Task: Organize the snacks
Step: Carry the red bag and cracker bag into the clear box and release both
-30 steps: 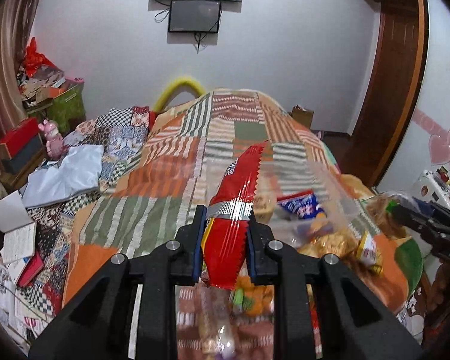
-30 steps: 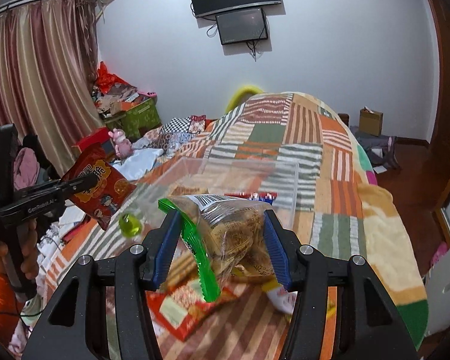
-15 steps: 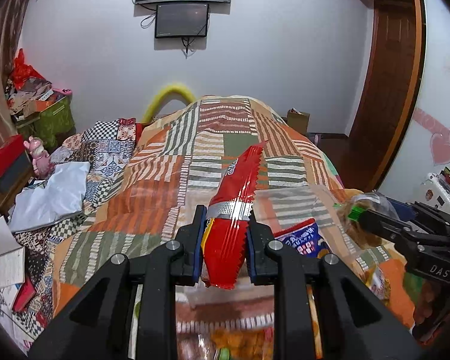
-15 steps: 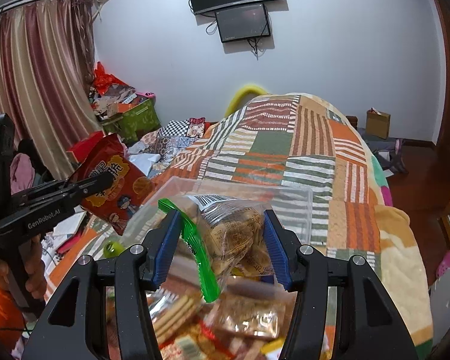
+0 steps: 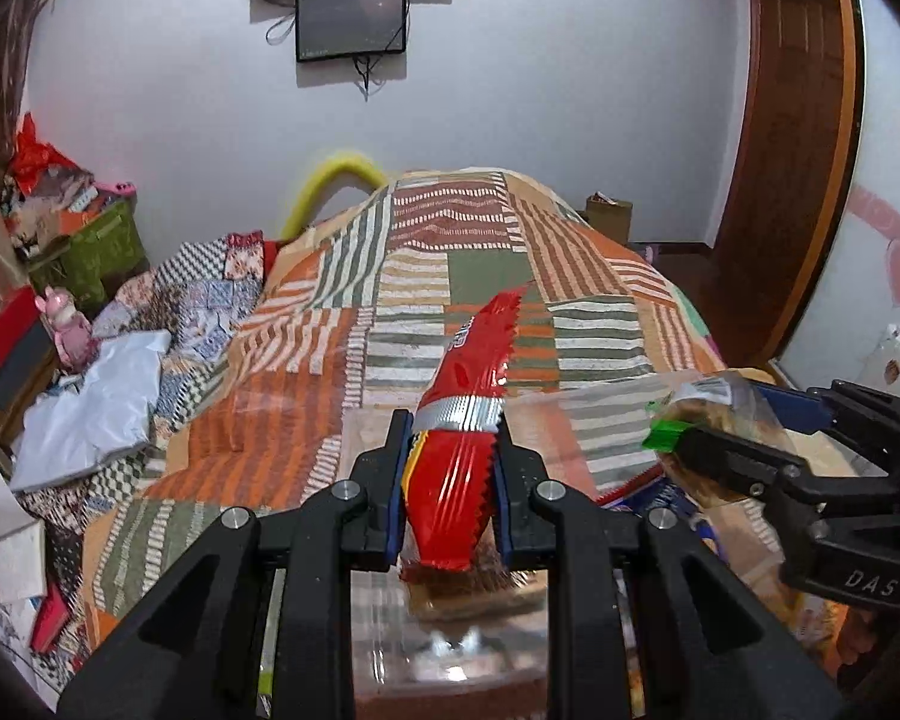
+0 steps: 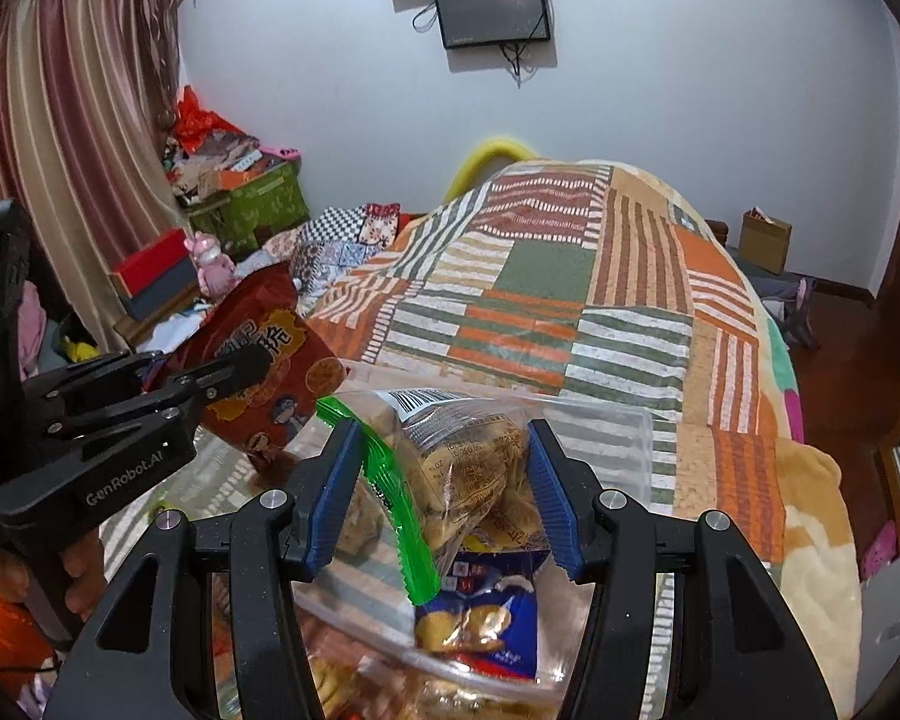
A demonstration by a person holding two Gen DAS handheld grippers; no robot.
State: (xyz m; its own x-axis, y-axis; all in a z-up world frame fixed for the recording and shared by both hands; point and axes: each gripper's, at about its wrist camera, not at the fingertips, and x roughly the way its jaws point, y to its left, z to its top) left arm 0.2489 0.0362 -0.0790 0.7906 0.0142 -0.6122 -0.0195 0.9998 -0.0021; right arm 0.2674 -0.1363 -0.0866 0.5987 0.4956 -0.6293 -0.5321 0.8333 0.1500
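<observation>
Both my grippers have travelled across the patchwork bedspread (image 5: 480, 276) and now hang over the clear plastic bin (image 6: 606, 438) lying on it. My left gripper (image 5: 453, 480) is clamped narrow on a red snack packet (image 5: 459, 468); my right gripper (image 6: 441, 498) pinches a clear green-edged biscuit bag (image 6: 450, 456) (a blue packet (image 6: 480, 618) sits in the bin below).
</observation>
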